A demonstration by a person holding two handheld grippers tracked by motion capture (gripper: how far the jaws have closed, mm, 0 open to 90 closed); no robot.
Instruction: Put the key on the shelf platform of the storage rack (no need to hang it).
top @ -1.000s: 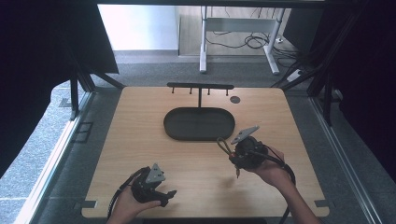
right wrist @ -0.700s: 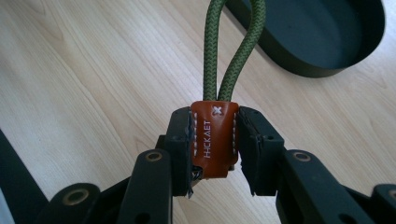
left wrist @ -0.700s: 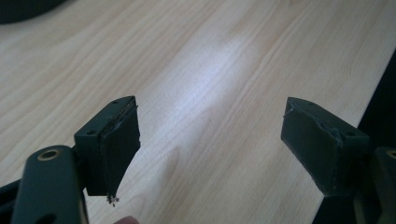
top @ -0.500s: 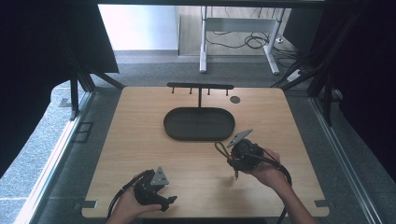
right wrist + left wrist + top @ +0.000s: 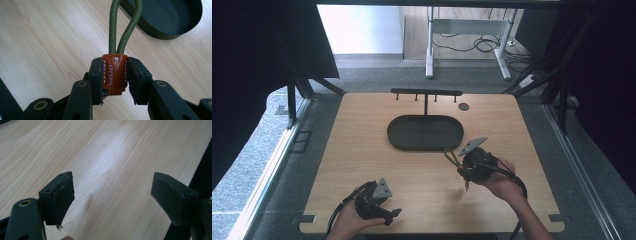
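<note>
Gripping the keychain's leather tab [image 5: 114, 75] in my right gripper [image 5: 115, 77], left gripper [image 5: 112, 197] open and empty, loop not yet hung on the far hook rack [image 5: 427, 92].

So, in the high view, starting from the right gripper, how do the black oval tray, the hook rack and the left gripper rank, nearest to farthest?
From the right gripper, which is shut on a leather-tagged green cord loop:
1. Black oval tray, just beyond it, toward the table's middle.
2. Hook rack, at the far edge behind the tray, and the left gripper, at the near edge: too close to call.
</note>
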